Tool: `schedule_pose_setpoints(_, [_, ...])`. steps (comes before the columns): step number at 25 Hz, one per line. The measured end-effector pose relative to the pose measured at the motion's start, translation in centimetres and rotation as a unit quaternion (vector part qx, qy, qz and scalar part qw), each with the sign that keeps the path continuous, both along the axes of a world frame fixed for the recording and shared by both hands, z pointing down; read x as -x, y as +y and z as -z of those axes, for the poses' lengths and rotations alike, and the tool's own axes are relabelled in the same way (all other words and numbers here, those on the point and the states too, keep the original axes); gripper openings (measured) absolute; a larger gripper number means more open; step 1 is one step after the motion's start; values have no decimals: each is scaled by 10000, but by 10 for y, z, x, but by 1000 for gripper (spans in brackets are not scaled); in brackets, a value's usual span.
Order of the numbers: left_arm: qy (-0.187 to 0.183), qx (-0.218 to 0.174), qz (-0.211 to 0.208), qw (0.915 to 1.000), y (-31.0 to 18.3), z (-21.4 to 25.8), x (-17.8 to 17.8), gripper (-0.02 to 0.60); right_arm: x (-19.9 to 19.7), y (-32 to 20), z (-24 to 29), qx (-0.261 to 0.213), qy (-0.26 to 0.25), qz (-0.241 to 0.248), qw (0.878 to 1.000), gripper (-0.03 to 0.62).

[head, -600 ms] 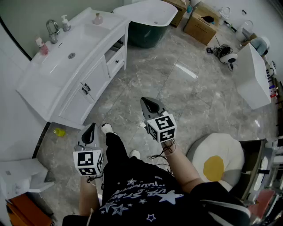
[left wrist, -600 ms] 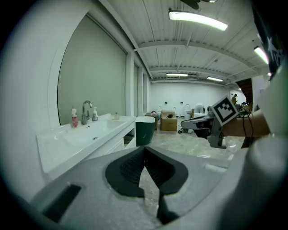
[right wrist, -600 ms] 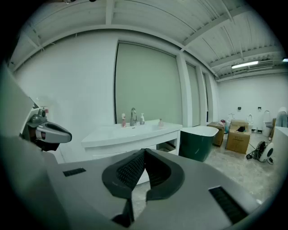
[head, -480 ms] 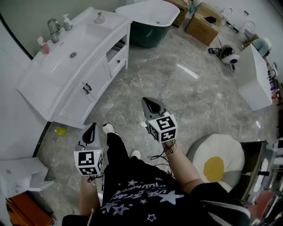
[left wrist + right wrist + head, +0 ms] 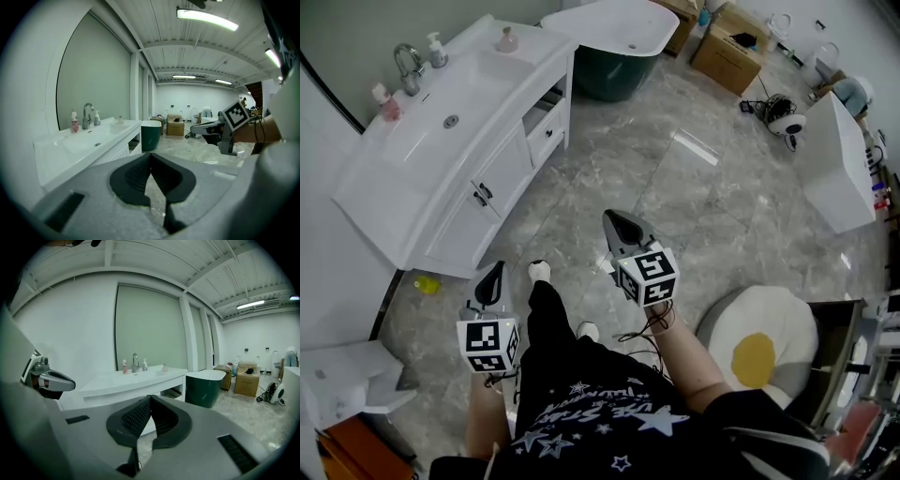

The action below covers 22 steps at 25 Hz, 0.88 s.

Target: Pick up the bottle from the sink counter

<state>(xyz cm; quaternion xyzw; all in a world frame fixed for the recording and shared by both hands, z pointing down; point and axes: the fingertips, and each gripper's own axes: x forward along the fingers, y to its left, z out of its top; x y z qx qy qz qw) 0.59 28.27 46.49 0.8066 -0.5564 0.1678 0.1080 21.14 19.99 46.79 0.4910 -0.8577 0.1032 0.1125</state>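
Observation:
A white sink counter stands at the upper left, far from both grippers. On it are a pink bottle left of the faucet, a white pump bottle and a small pink bottle. The left gripper view shows the pink bottle and the pump bottle; in the right gripper view, the pink bottle stands by the faucet. My left gripper and my right gripper hang over the floor, both shut and empty, tips touching.
A green-and-white bathtub stands beyond the counter's right end. Cardboard boxes, a white cabinet and cables lie across the marble floor. An egg-shaped cushion is at the right, and a small yellow object lies by the counter's base.
The person's foot has stepped slightly forward and the view has shifted a little. Both grippers stay shut and hold nearly the same places.

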Motion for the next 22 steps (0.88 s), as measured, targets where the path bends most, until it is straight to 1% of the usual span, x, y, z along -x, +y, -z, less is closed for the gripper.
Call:
schedule_pose_setpoints(5, [16,-117,82,9999,-41,9,22,18,16,-37,18,-228,-399,77,9989,5])
schedule_pose_setpoints(6, [64,-155,93,9998,-51,12,25,18,20,-45,20,-208,-394,147,9989,32])
schedule_pose_setpoints(8, [133,-212,89,9996,-73,17,31,18,31,-63,23,-121,-367,282,9989,110])
schedule_pose_setpoints(13, [133,-322,129,9993,-137,21,55,18,61,-131,21,-66,-372,456,9982,271])
schedule_pose_setpoints(16, [226,-324,227,9990,-180,19,80,18,84,-179,15,55,-354,472,9982,342])
schedule_pose_setpoints(19, [290,-246,283,9989,-223,13,108,18,112,-224,15,112,-279,510,9982,356])
schedule_pose_setpoints(22, [422,-136,324,9985,-262,11,136,18,142,-264,19,181,-227,595,9978,356])
